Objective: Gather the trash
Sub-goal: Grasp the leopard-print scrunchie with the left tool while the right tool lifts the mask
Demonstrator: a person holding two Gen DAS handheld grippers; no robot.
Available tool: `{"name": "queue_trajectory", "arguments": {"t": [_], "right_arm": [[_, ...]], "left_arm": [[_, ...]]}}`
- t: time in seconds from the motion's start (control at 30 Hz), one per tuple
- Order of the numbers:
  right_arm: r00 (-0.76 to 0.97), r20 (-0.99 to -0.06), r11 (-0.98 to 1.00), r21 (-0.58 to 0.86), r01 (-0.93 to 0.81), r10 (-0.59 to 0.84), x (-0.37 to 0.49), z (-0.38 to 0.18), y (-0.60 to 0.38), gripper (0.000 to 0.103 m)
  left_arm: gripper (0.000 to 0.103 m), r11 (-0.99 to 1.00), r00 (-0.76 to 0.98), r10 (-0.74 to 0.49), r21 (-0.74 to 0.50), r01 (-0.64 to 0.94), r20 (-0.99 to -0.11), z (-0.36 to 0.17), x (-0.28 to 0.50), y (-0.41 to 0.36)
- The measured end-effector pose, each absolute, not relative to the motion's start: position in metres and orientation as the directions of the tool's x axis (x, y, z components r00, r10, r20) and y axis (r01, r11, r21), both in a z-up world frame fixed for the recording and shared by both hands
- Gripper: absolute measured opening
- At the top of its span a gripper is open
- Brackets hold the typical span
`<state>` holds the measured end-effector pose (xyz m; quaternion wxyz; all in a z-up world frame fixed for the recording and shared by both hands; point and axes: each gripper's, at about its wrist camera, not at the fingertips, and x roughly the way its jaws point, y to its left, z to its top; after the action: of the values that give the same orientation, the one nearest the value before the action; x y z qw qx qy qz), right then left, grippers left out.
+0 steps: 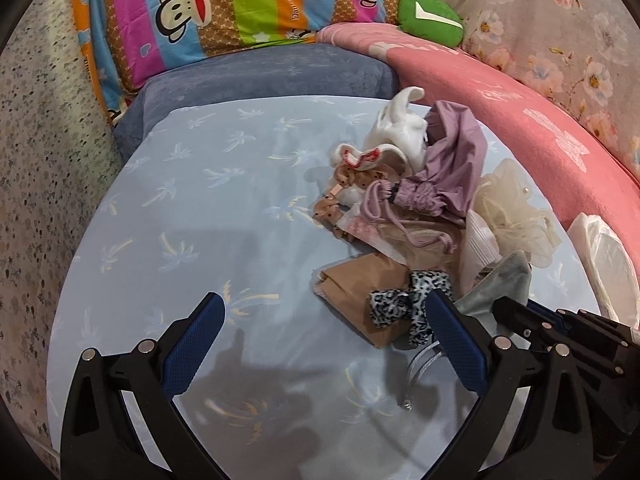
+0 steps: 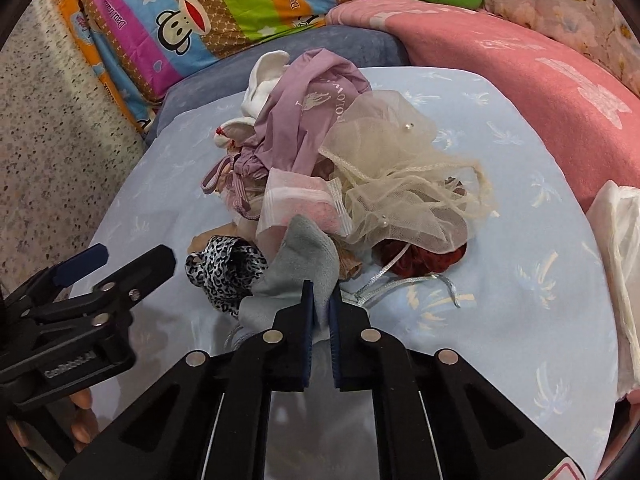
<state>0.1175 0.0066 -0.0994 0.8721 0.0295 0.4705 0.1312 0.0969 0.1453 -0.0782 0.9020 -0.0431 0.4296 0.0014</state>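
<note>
A pile of soft items lies on the light blue sheet [image 1: 200, 200]: a grey cloth [image 2: 304, 256], a leopard-print piece [image 2: 228, 272], a purple pouch [image 2: 304, 120], cream tulle [image 2: 392, 184], a clear zip bag [image 2: 300, 204] and a white sock [image 2: 264, 80]. My right gripper [image 2: 321, 300] is shut on the near end of the grey cloth. My left gripper [image 1: 324, 328] is open and empty, low over the sheet left of the pile; its right finger [image 1: 452, 336] is beside the leopard-print piece [image 1: 404, 304]. The grey cloth also shows in the left wrist view [image 1: 496, 284].
A white plastic bag [image 2: 620, 272] lies at the right on a pink blanket [image 2: 520, 64]. A striped monkey-print pillow [image 1: 224, 12], a blue cushion [image 1: 260, 72] and a green cushion [image 1: 432, 16] lie behind. A floral surface [image 1: 44, 160] rises on the left.
</note>
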Motion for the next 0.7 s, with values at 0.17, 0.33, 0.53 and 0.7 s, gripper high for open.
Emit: {"name": "queue_trajectory", "arguments": {"t": [0.17, 0.33, 0.53, 0.7], "right_arm": [[0.551, -0.803, 0.973, 0.156, -0.172, 0.227, 0.103, -0.085, -0.009, 0.005], [0.570, -0.796, 0.979, 0.172, -0.109, 0.204, 0.093, -0.072, -0.036, 0.005], [0.593, -0.784, 0.982, 0.177, -0.072, 0.185, 0.084, -0.060, -0.057, 0.005], [0.612, -0.769, 0.979, 0.194, -0.054, 0.186, 0.076, -0.054, -0.066, 0.005]], "left_arm": [[0.093, 0.996, 0.620, -0.072, -0.090, 0.003, -0.781, -0.083, 0.101, 0.130], [0.069, 0.994, 0.588, -0.101, -0.106, 0.026, -0.802, -0.094, 0.109, 0.121], [0.030, 0.993, 0.550, -0.117, -0.105, 0.055, -0.827, -0.104, 0.113, 0.114], [0.013, 0.990, 0.560, -0.143, -0.120, 0.078, -0.816, -0.093, 0.103, 0.109]]}}
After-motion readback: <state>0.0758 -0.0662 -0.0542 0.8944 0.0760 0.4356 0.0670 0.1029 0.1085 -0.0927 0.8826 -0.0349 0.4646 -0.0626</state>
